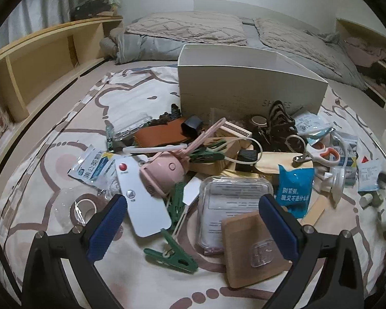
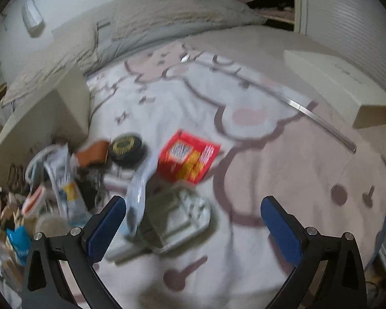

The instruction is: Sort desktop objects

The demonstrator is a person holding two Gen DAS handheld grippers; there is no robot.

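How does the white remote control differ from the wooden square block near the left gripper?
The white remote control is long, glossy plastic with a red button; the wooden block is squarish, matte tan, with a clear plastic hook on top. The remote partly lies on packets; the block leans on a clear case. Both lie flat in the pile.

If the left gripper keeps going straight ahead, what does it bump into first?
Probably the clear plastic case lying between the open left gripper fingers, with the green clothespin just below it. Depth is hard to judge through the fisheye.
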